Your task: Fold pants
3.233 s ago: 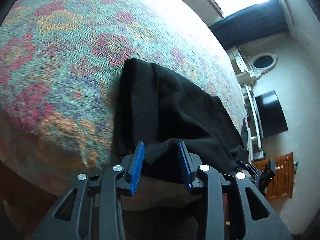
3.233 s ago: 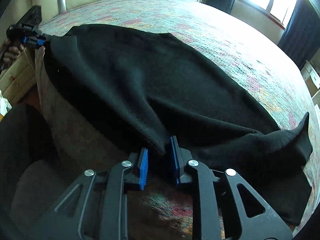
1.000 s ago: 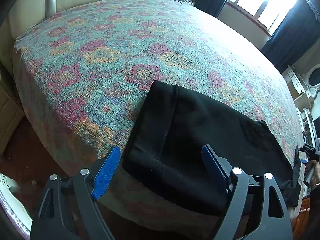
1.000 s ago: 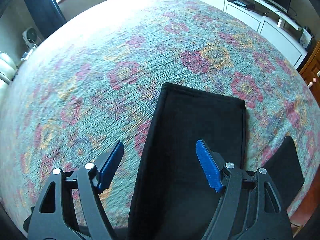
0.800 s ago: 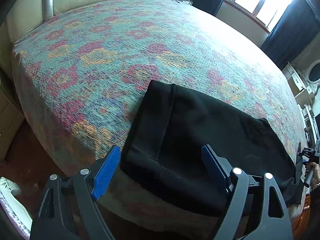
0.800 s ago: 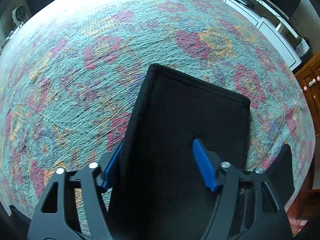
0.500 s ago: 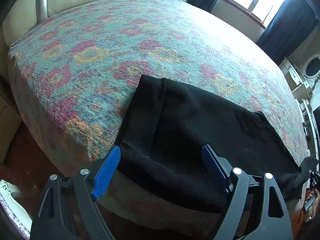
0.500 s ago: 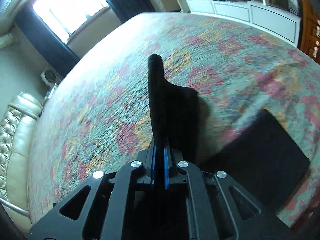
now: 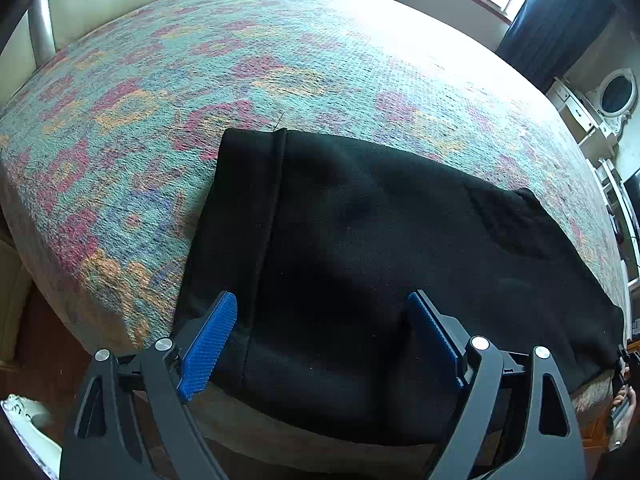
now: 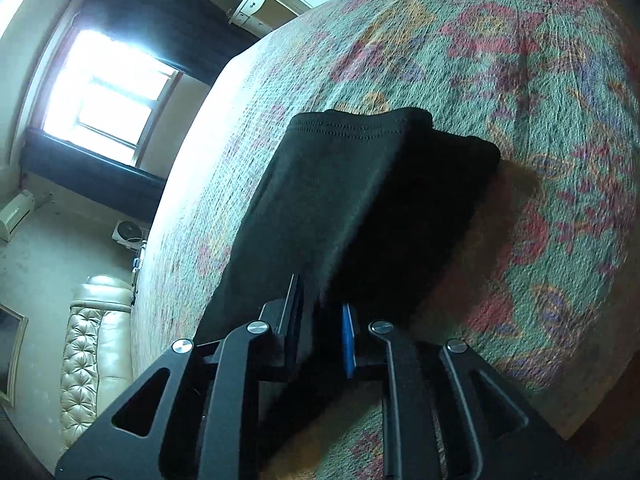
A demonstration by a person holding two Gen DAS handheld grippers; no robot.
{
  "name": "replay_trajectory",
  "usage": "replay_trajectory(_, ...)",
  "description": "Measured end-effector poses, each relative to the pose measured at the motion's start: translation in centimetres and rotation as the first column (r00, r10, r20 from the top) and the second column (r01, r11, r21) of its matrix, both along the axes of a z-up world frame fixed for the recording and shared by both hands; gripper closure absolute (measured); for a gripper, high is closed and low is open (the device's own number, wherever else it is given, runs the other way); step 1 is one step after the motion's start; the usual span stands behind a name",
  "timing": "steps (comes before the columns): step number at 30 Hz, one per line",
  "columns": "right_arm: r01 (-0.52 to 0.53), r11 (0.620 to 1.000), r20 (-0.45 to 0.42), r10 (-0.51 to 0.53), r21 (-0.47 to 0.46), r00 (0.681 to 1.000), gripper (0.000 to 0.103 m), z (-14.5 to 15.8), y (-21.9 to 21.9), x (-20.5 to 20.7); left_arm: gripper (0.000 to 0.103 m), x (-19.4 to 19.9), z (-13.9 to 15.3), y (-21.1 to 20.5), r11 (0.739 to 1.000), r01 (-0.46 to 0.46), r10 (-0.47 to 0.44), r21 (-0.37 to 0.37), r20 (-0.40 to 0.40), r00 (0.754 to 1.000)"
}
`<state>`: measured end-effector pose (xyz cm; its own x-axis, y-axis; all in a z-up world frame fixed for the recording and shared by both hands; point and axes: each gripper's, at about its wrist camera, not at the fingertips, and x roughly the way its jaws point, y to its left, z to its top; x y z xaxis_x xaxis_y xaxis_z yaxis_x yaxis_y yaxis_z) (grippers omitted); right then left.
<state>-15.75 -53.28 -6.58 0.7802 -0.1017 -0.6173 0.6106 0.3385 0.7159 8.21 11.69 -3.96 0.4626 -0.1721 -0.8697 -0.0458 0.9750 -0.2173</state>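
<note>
The pants [image 9: 360, 248] are matt black fleecy cloth. The bed cover [image 9: 280, 60] is rough woven textile. The headboard [image 10: 86, 344] looks like glossy tufted leather.

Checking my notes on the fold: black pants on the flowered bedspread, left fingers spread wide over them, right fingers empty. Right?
Not quite: the right fingers are not empty. The right wrist view shows black pants cloth between them. The rest holds: left fingers spread wide over the pants on the bedspread.

Your pants [image 9: 360, 248] are plain black. The bedspread [image 9: 280, 64] under them is teal with red, orange and purple flower shapes. Both grippers are black with blue pads [image 9: 208, 344]. The headboard [image 10: 86, 344] is cream, the curtains [image 9: 552, 16] dark blue.
</note>
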Motion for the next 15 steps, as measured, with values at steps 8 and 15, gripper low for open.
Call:
replay_trajectory(8, 0.023, 0.999, 0.043, -0.021, -0.026, 0.999, 0.097, 1.2, -0.8, -2.0, 0.011, 0.1, -0.3, 0.5, 0.998, 0.02, -0.02, -0.057, 0.003, 1.0)
replay_trajectory(15, 0.059, 0.998, 0.039, -0.06, 0.028, 0.997, 0.098, -0.5, -1.0, -3.8, 0.011, -0.9, 2.1, 0.5, 0.997, 0.024, -0.017, -0.08, 0.092, 0.996)
